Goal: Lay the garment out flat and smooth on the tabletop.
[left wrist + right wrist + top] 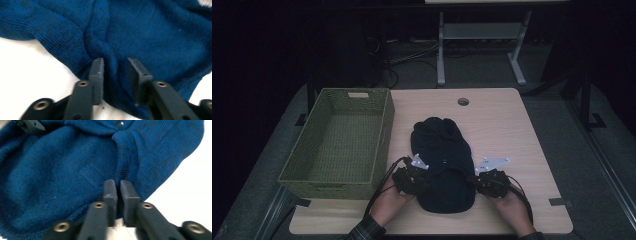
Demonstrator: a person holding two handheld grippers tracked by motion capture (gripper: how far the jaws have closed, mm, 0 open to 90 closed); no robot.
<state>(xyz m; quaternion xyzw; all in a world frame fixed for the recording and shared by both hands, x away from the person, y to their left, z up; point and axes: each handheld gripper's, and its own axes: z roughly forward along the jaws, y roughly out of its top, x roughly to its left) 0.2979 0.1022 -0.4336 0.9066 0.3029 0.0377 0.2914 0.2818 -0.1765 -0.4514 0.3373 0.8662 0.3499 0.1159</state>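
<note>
Tabletop (512, 130): blue knit garment (444, 165) between both grippers' jaws.

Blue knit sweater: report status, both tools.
Left tool open, fold of blue knit sweater between its jaws. Right tool nearly closed at the sweater's edge, grip unclear. Sweater bunched on table; green woven basket alongside.

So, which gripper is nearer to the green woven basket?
Left. The left gripper is at the blue knitted garment's edge, close beside the basket; the right gripper is across the garment, farther away.
</note>
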